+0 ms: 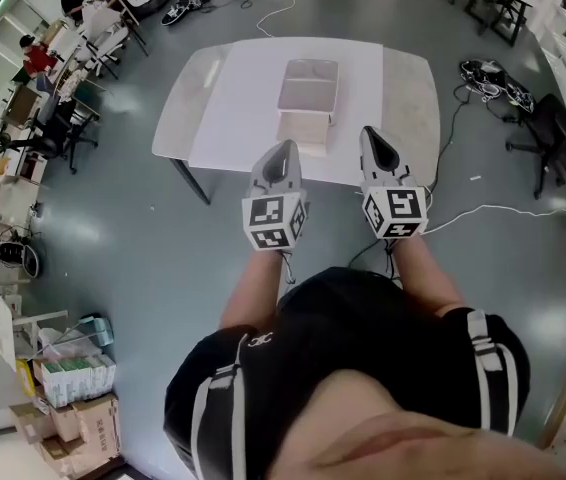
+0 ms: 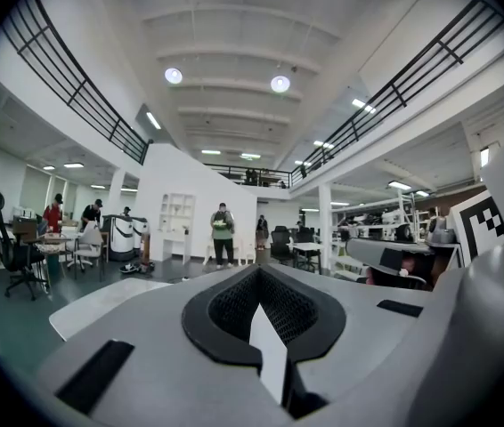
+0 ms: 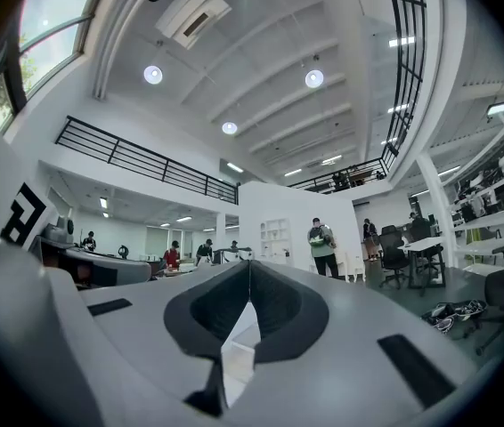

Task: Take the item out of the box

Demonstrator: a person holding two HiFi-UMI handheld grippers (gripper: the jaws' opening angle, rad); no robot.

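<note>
Your left tool is shut tight with nothing between its jaws, and your right tool is the same: jaws together, empty. Both hang in the air on your side of the box, well short of it, the left one off its near-left corner and the right one off its near-right corner. The box sits on the white surface. You cannot see into it from where you stand, so the item is presumably inside but hidden.

Likely trouble starts with those closed jaws. Arrive at the box without opening them and you will only nudge it, and a light box on a smooth surface may slide away from you or tip. Reaching in blind could also pinch the box wall instead of the item and lift the whole thing. Mind the cable on the floor to the right of the box as you step closer.
</note>
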